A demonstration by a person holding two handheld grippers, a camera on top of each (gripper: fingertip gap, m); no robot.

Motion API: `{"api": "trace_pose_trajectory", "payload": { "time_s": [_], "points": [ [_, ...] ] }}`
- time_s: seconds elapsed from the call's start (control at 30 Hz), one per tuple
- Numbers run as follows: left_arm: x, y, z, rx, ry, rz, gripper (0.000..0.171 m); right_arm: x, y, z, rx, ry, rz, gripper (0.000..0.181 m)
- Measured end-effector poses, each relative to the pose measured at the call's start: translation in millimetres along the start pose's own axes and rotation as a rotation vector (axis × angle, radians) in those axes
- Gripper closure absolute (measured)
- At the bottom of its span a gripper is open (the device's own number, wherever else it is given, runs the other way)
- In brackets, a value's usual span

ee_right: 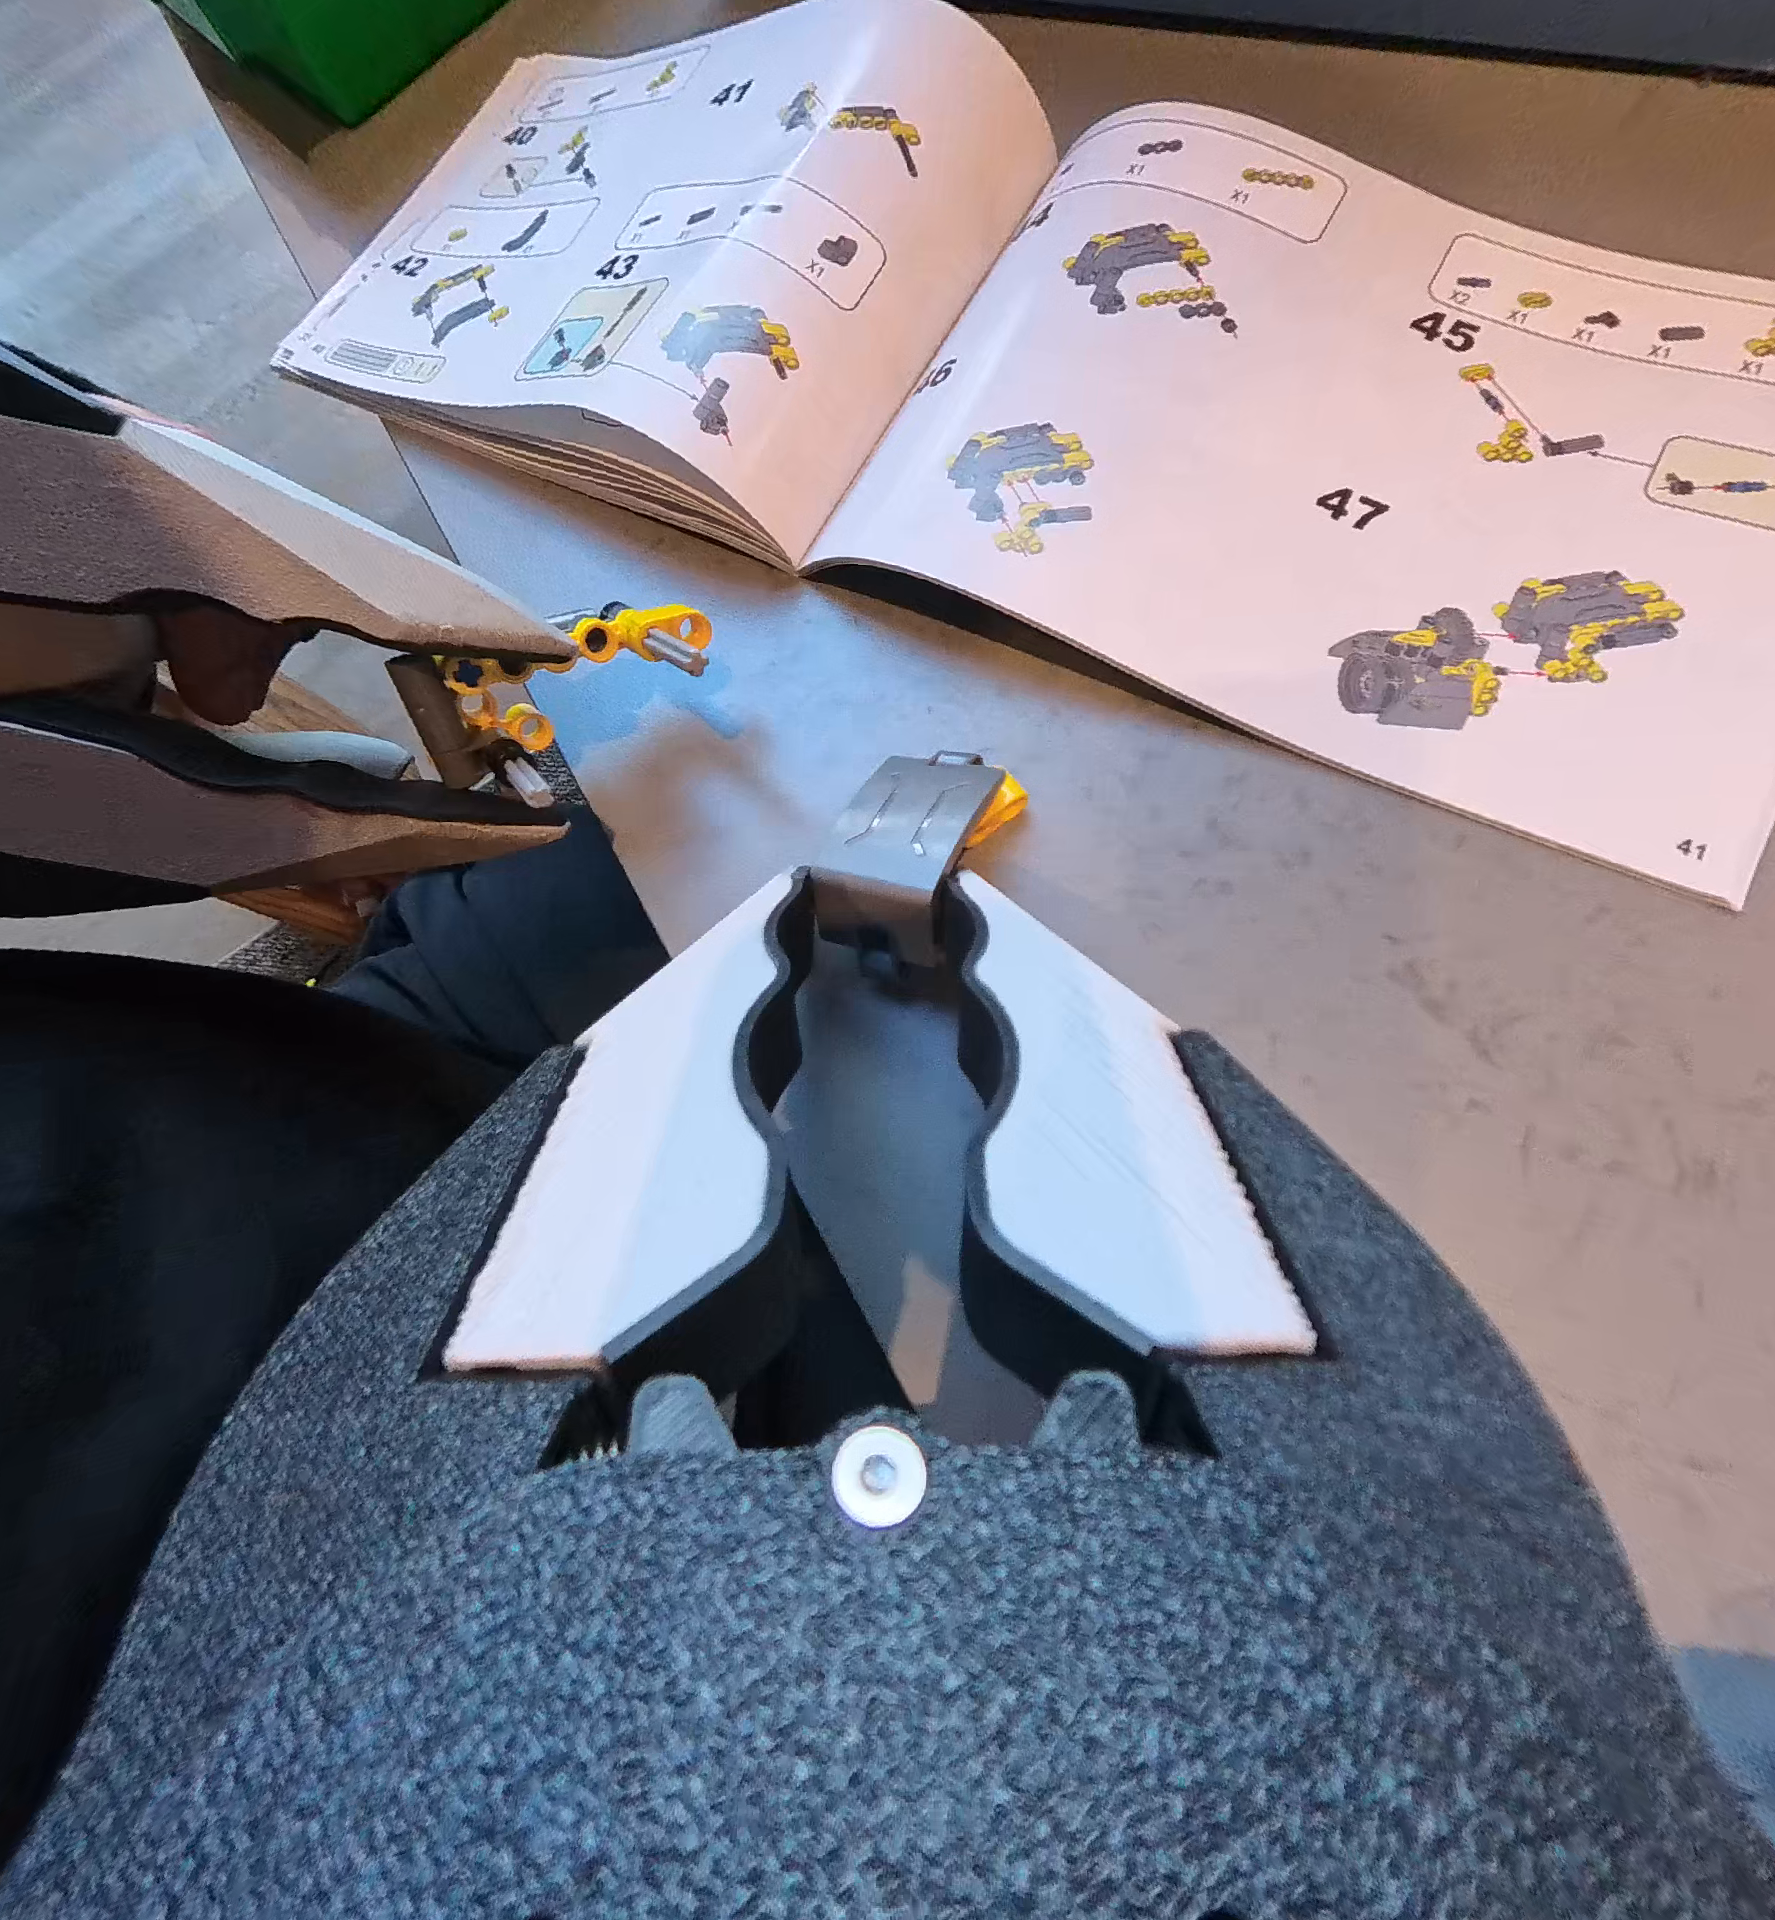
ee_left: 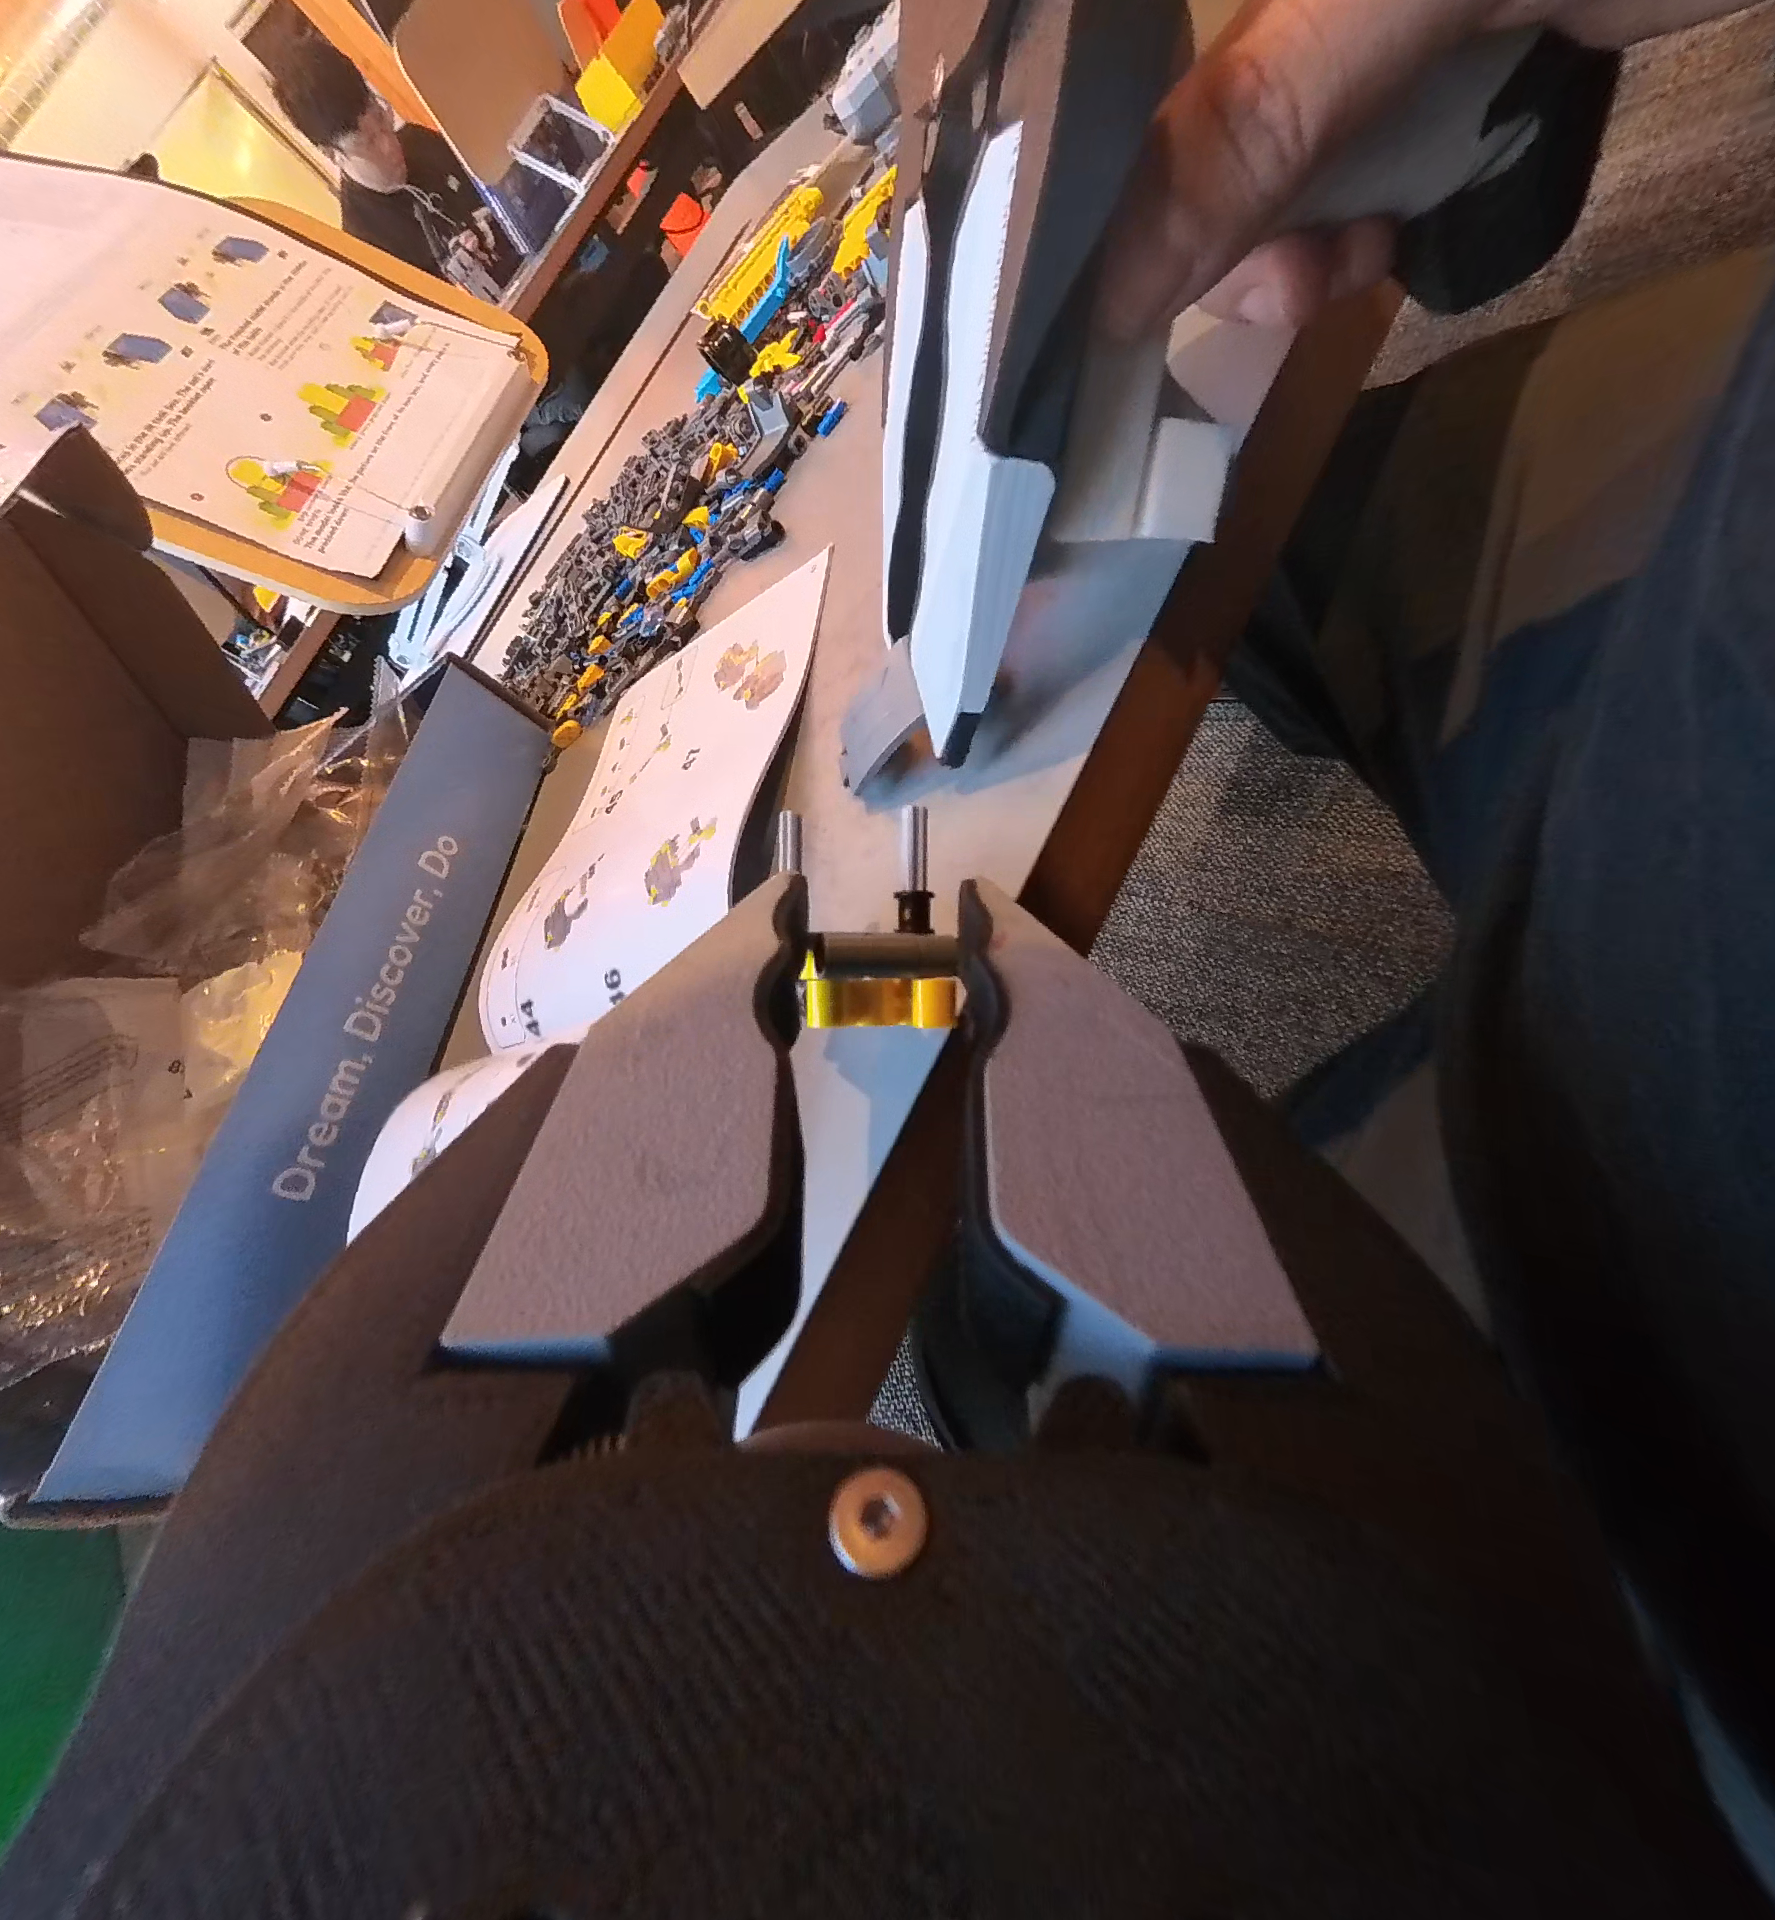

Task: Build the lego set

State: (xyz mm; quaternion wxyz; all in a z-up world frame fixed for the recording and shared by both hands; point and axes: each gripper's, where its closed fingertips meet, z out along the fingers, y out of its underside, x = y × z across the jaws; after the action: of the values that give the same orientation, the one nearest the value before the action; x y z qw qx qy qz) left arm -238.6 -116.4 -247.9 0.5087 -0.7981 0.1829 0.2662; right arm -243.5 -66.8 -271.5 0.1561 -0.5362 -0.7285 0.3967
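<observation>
My left gripper (ee_left: 883, 951) is shut on a small yellow and grey brick assembly (ee_left: 883, 997) with two grey axle pins sticking out ahead of the fingertips. The same assembly (ee_right: 634, 639) shows in the right wrist view at the left, clamped in the left gripper (ee_right: 561, 727). My right gripper (ee_right: 878, 883) is shut on a curved grey panel piece (ee_right: 909, 821) with a yellow part behind it, held just above the grey table (ee_right: 1278, 1039). In the left wrist view the right gripper (ee_left: 956, 488) hovers ahead, held by a hand (ee_left: 1267, 156).
An open instruction booklet (ee_right: 1122, 416) lies on the table ahead of the right gripper; it also shows in the left wrist view (ee_left: 654, 810). A pile of loose grey, blue and yellow bricks (ee_left: 654, 540) lies farther back. A grey box flap (ee_left: 343, 1039), a cardboard box (ee_left: 52, 665) and plastic bags (ee_left: 83, 1039) stand at the left.
</observation>
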Motion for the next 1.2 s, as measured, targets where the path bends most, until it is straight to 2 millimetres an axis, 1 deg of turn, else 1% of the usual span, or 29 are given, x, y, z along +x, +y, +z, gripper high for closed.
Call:
{"api": "trace_pose_trajectory", "payload": {
  "time_s": [0.1, 0.23, 0.3, 0.47, 0.57, 0.63, 0.77, 0.97, 1.2],
  "points": [
    [-0.5, -2.4, 2.5, -0.003, -0.003, -0.006, 0.144, -0.1, 0.1, -0.2, 0.003, -0.006, 0.003, 0.157],
    [-2.3, -5.6, 7.5, -0.028, -0.024, 0.019, 0.144, -3.7, -0.8, -3.7, 0.018, -0.010, -0.013, 0.143],
    [-2.4, -6.1, 10.4, -0.053, -0.035, 0.043, 0.144, -4.2, -3.3, -9.7, 0.045, -0.003, -0.020, 0.139],
    [1.1, -4.5, 14.3, -0.104, -0.033, 0.053, 0.144, -1.5, -7.3, -28.1, 0.122, 0.001, -0.025, 0.139],
    [2.7, -5.7, 16.4, -0.120, -0.029, 0.039, 0.144, 1.1, -4.8, -33.7, 0.146, -0.015, -0.028, 0.137],
    [4.4, -7.8, 18.6, -0.132, -0.029, 0.054, 0.144, -1.0, -4.2, -36.2, 0.159, -0.036, -0.036, 0.137],
    [7.6, -10.8, 23.6, -0.150, -0.024, 0.066, 0.144, -7.5, -2.4, -35.1, 0.167, -0.077, -0.045, 0.139],
    [10.0, -4.4, 23.5, -0.179, -0.022, 0.081, 0.144, -6.2, 5.5, -32.8, 0.157, -0.101, -0.041, 0.139],
    [9.9, -2.4, 24.9, -0.191, -0.018, 0.064, 0.144, -9.6, 5.0, -29.9, 0.141, -0.128, -0.062, 0.141]
  ]
}}
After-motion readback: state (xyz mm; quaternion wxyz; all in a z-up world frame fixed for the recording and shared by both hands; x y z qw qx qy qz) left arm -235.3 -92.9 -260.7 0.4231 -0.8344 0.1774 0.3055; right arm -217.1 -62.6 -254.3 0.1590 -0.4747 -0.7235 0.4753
